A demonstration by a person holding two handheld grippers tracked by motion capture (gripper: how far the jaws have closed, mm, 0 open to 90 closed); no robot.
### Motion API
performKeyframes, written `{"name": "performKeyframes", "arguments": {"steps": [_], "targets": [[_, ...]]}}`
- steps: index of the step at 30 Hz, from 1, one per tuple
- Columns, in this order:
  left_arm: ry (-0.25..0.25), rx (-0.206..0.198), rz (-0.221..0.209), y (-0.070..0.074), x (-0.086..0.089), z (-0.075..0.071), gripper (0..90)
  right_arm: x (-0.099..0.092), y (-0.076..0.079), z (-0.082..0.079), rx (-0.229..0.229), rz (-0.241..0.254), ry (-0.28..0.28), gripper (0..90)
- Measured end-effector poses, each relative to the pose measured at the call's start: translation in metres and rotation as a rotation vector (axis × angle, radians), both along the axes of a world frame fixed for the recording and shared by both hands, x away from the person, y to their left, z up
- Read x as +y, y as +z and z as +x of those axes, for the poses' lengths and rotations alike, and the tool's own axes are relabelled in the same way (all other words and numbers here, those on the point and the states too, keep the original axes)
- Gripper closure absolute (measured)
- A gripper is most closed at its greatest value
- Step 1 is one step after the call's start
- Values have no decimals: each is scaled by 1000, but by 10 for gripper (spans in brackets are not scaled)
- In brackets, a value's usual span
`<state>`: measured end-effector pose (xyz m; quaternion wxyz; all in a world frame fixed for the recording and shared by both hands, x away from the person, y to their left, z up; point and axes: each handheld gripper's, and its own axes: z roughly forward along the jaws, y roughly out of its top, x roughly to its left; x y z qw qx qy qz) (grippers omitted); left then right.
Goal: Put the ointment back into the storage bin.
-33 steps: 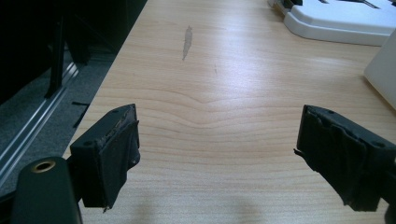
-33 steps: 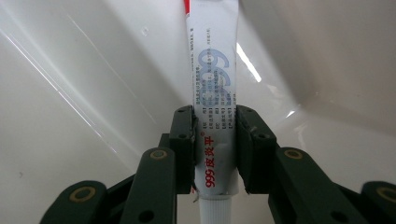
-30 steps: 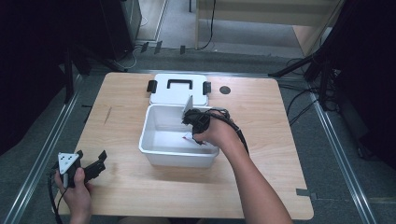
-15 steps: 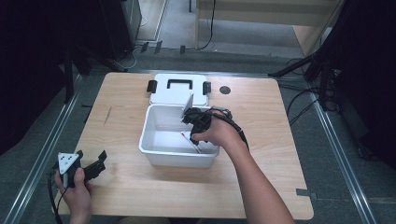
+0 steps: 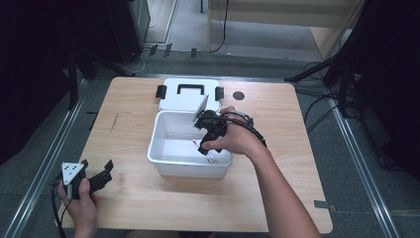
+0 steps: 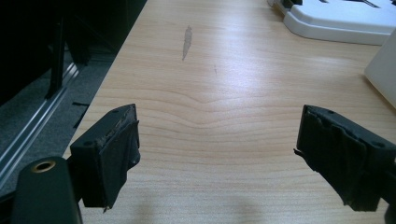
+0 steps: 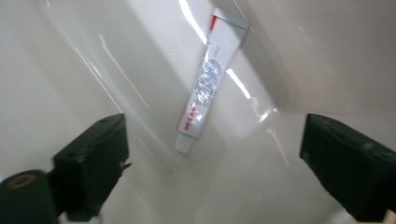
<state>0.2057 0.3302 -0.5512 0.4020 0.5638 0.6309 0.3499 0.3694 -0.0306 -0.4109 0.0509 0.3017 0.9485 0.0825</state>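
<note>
One tube (image 7: 205, 88) lies free on the bin (image 5: 168, 136) floor beyond the right gripper (image 7: 215, 163), whose just-opened fingers (image 7: 93, 163) stand spread.

Bare counter (image 5: 124, 139) lies open left of the white box (image 5: 168, 166); its 4 walls hem the toothpaste tube (image 7: 205, 84), while the lid (image 5: 185, 96) blocks the far side.

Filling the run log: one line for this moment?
right tool: open, jaws just opened, above white plastic bin | white toothpaste tube: released, lying in bin | left tool: open, idle over wooden table
</note>
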Motion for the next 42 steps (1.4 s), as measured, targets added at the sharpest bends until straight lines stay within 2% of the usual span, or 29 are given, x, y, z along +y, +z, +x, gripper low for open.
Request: {"name": "performKeyframes", "arguments": {"steps": [5, 10, 13, 14, 15, 16, 17, 18, 19, 20, 22, 24, 25, 26, 27, 28, 29, 31, 32, 33, 36, 38, 39, 40, 41, 42], "targets": [[1, 0, 0, 0, 0, 0, 137, -19, 16, -2, -27, 17, -47, 0], [2, 1, 0, 0, 0, 0, 138, -38, 29, -5, -65, 37, -86, 0], [2, 0, 1, 0, 0, 0, 137, -47, 33, -7, -81, 49, -93, 0], [1, 0, 2, 0, 0, 0, 137, -56, 36, -9, -92, 58, -105, 0], [1, -1, 1, 0, 0, 0, 137, -56, 36, -9, -92, 58, -105, 0], [1, -1, 0, 0, 0, 0, 137, -67, 34, -12, -103, 66, -114, 0], [1, -1, 0, 0, 0, 0, 138, -67, 34, -12, -103, 66, -114, 0], [0, -1, 2, 0, 0, 0, 138, -78, 31, -14, -103, 67, -131, 0], [0, -1, 2, 0, 0, 0, 138, -78, 31, -14, -103, 67, -131, 0], [1, 0, 2, 0, 0, 0, 137, -89, 28, -16, -104, 64, -149, 0], [0, 1, 3, 0, 0, 0, 137, -95, 25, -16, -106, 68, -158, 0], [2, -3, 5, 0, -1, 0, 137, -114, 19, -21, -109, 89, -194, 0], [2, -3, 5, 0, -1, 0, 138, -114, 19, -21, -109, 89, -194, 0], [-1, -2, 14, 0, -1, 0, 137, -126, 13, -24, -115, 104, -215, 0], [-1, -2, 14, 0, -1, 0, 137, -126, 13, -24, -115, 104, -215, 0], [-2, -7, 20, 0, -2, 0, 137, -140, 7, -27, -118, 114, -234, 0], [-2, -7, 20, 0, -2, 0, 137, -140, 7, -27, -118, 114, -234, 0], [-2, -8, 28, 0, -2, -1, 137, -153, 0, -30, -127, 139, -254, 0], [-2, -9, 30, 0, -3, -1, 138, -168, -7, -34, -144, 176, -271, 0], [-3, -10, 31, 0, -3, -1, 138, -168, -7, -34, -144, 176, -271, 0], [0, -16, 34, 0, -4, -1, 138, -184, -15, -42, -169, 215, -292, 0], [-1, -15, 36, 0, -4, -2, 137, -202, -26, -51, -221, 247, -327, 0], [-1, -15, 36, 0, -4, -2, 137, -202, -26, -51, -221, 247, -327, 0], [-3, -15, 37, 0, -4, -2, 137, -214, -35, -57, -254, 264, -346, 0], [-3, -15, 39, 0, -4, -2, 137, -214, -35, -57, -254, 264, -346, 0], [-6, -15, 46, 0, -5, -3, 137, -227, -45, -65, -280, 281, -368, 0]]}}
